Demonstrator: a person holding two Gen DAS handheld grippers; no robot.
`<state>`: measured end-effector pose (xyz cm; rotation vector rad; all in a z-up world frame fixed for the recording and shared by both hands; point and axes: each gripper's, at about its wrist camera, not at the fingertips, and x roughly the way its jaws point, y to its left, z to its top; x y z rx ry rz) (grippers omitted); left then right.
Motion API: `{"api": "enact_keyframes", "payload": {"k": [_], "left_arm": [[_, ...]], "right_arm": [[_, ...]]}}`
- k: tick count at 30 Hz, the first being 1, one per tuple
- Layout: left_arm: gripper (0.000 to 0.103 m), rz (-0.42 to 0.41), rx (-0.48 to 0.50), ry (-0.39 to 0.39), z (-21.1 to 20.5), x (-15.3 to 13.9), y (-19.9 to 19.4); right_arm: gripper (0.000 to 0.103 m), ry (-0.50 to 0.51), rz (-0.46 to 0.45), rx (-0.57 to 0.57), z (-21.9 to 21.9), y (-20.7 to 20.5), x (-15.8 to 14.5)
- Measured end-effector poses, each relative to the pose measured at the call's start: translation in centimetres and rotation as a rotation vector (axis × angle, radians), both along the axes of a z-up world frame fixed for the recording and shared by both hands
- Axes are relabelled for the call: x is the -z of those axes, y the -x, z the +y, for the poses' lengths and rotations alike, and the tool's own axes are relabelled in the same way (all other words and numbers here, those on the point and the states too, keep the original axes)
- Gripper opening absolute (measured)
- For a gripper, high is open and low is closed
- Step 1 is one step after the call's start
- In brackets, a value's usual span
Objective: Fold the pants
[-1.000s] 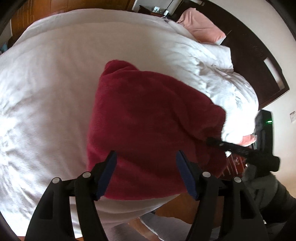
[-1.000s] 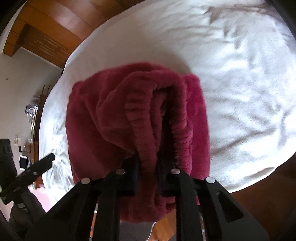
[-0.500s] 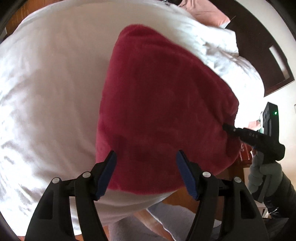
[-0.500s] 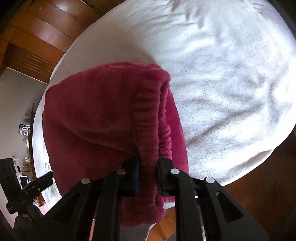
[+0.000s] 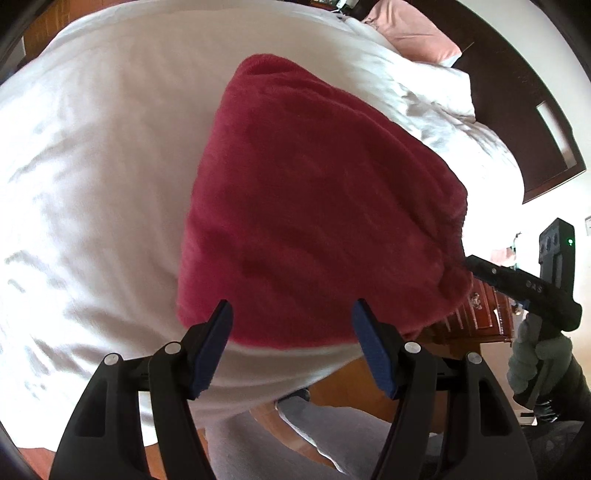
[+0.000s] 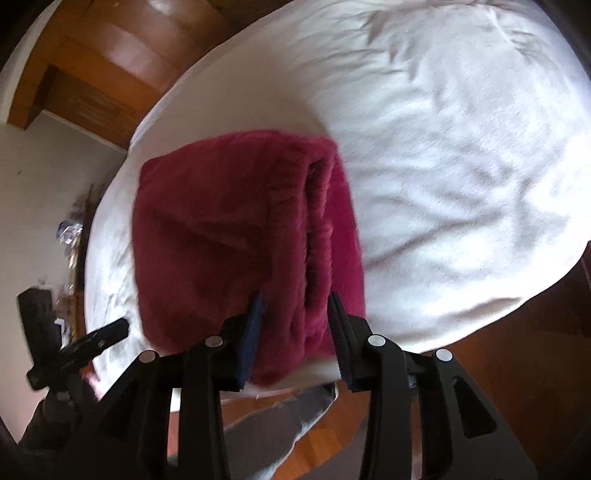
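pants (image 6: 243, 236) folded on white bed (image 6: 443, 147) | left gripper (image 5: 291, 347) fingers spread, angled down | right gripper (image 6: 295, 328) fingers parted (straddling waistband edge)

A white-covered bed (image 5: 92, 166) carried the folded red fleece pants (image 5: 314, 221) near its near edge; a pink pillow (image 5: 413, 33) lay far right.

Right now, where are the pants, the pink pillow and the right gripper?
pants (image 5: 317, 221), left wrist view, middle of folded top.
pink pillow (image 5: 413, 33), left wrist view, its face.
right gripper (image 6: 295, 328), right wrist view, between open jaws.
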<state>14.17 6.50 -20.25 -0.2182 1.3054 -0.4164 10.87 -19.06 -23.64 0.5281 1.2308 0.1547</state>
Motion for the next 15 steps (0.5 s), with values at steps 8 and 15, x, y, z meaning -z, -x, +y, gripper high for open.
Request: {"api": "enact_keyframes", "payload": {"k": [8, 15], "left_arm": [[0.067, 0.044, -0.029, 0.003, -1.2, 0.8, 2.6], [0.067, 0.066, -0.04, -0.002, -2.2, 1.3, 3.8]], "right_arm": [[0.042, -0.041, 0.08, -0.179, 2.1, 2.7, 1.9], [0.024, 0.056, 0.079, -0.242, 4.9, 1.3, 4.6]]}}
